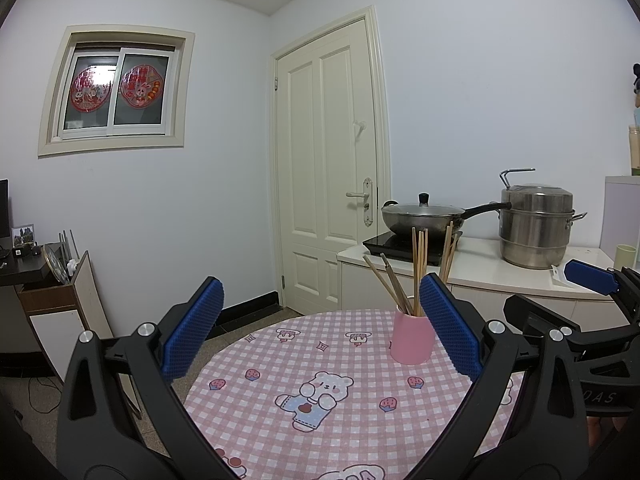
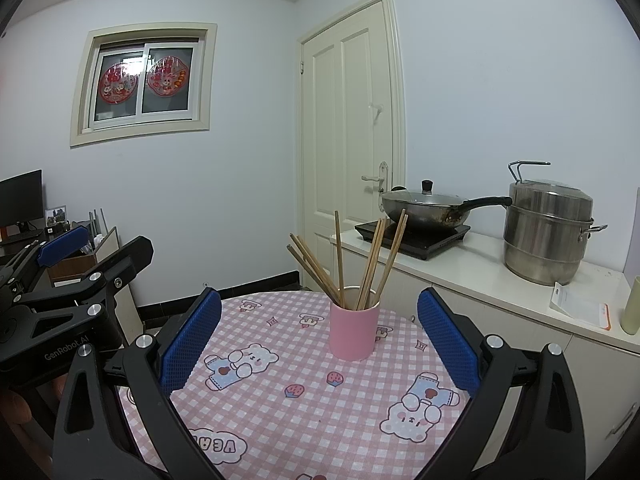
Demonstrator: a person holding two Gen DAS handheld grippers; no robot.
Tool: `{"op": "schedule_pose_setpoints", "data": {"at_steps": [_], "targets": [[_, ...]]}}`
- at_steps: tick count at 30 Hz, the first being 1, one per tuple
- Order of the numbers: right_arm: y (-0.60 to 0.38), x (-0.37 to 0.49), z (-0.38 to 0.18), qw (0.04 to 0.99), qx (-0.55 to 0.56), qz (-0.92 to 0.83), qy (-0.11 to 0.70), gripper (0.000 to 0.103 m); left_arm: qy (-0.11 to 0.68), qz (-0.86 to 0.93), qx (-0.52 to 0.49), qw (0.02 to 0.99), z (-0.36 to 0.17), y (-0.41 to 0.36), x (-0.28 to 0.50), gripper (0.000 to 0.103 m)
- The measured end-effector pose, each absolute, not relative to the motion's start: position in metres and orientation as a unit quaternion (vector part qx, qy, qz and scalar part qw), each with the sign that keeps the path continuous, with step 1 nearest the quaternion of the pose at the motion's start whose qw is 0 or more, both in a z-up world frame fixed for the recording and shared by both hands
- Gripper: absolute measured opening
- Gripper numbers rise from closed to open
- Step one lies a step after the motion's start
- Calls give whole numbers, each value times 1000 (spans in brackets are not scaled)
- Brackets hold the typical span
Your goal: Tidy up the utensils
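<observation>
A pink cup [image 1: 412, 339] stands upright on the round table with the pink checked cloth [image 1: 320, 400]. Several wooden chopsticks [image 1: 418, 272] stand in it, leaning apart. My left gripper [image 1: 320, 320] is open and empty, above the near part of the table, the cup just inside its right finger. In the right wrist view the cup [image 2: 354, 334] with the chopsticks [image 2: 360, 260] is straight ahead between the fingers of my right gripper [image 2: 320, 320], which is open and empty and short of the cup.
A white counter [image 2: 500, 280] stands behind the table on the right, with a wok [image 2: 424, 204] on a black hob and a steel steamer pot [image 2: 546, 232]. A closed door [image 2: 352, 140] is behind. A desk and shelf [image 1: 52, 280] stand at the left.
</observation>
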State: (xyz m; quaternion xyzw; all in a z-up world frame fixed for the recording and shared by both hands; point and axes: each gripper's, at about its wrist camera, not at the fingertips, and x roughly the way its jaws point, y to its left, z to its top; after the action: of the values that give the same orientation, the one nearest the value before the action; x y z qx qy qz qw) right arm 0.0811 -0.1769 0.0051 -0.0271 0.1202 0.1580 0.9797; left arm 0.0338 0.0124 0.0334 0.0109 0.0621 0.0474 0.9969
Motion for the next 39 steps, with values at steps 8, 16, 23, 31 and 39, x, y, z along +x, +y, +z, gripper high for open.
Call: {"op": "schedule_pose_setpoints", "data": {"at_steps": [8,16,23,31,39], "targets": [[-178,82,4,979,-26,158,123,95,64,49,12,997,32,13,34,97],[-178,83,2,979,-25,157,126,95,66,49,13,997,30,12,34,97],[-178,83,0,979,-24,156,131,95,69,49,14,996,27,12,35,97],[-177,91,-7,977,-23,154,147,95,89,51,18,995,20,11,44,97],[-179,103,-17,974,-16,156,165,95,112,53,25,992,9,8,59,97]]}}
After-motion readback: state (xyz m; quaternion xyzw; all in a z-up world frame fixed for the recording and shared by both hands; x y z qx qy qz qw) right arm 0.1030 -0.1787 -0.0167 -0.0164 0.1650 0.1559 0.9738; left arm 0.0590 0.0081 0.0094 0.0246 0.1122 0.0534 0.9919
